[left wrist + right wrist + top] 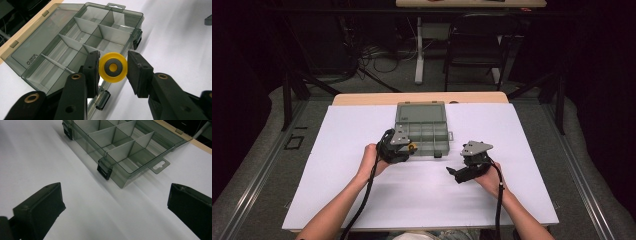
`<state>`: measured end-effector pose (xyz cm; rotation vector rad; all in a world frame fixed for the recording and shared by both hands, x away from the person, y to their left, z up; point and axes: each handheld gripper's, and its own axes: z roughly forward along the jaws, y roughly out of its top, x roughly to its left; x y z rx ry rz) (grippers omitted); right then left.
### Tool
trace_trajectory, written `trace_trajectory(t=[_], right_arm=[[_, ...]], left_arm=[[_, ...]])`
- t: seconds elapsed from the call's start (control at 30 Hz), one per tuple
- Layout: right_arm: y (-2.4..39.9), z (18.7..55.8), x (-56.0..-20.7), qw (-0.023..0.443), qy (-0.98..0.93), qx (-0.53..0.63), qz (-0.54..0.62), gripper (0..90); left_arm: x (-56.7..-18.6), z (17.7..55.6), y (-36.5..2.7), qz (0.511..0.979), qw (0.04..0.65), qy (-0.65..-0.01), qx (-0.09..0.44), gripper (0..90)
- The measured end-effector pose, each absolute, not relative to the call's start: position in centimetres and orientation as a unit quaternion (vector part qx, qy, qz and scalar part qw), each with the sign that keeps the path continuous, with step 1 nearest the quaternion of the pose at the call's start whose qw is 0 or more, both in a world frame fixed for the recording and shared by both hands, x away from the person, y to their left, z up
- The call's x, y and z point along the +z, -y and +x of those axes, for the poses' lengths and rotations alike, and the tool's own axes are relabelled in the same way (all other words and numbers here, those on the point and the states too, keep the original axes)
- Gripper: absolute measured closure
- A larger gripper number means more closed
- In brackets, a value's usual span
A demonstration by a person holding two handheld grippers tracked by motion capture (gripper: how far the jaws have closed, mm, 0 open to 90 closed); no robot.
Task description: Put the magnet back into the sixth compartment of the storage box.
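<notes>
Left gripper (pixel 113 68) clenched on yellow wheel (pixel 113 67) above open organiser box (pixel 422 131), right gripper (pixel 113 202) spread wide over white sheet (pixel 422 190)

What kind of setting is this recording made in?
Probably a lab or studio set up for recording: a white sheet covers the wooden table, black curtains surround it, and cables lie on the grey floor by a folding chair. On the sheet, a clear grey compartment box lies open.
</notes>
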<state>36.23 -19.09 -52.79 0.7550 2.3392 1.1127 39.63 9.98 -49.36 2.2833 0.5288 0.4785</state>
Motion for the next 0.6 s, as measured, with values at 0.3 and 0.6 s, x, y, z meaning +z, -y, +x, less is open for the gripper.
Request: trace_trajectory(t=[0.3, 0.6], right_arm=[[19.1, 36.2, -52.8, 0.220, -0.845, 0.402, 0.274, 0.0], [19.1, 36.2, -52.8, 0.220, -0.845, 0.403, 0.273, 0.0]], left_arm=[[-49.3, 40.3, -10.0, 0.886, 0.369, -0.211, 0.187, 63.2], [-49.1, 41.0, -9.7, 0.882, 0.374, -0.214, 0.189, 63.2]])
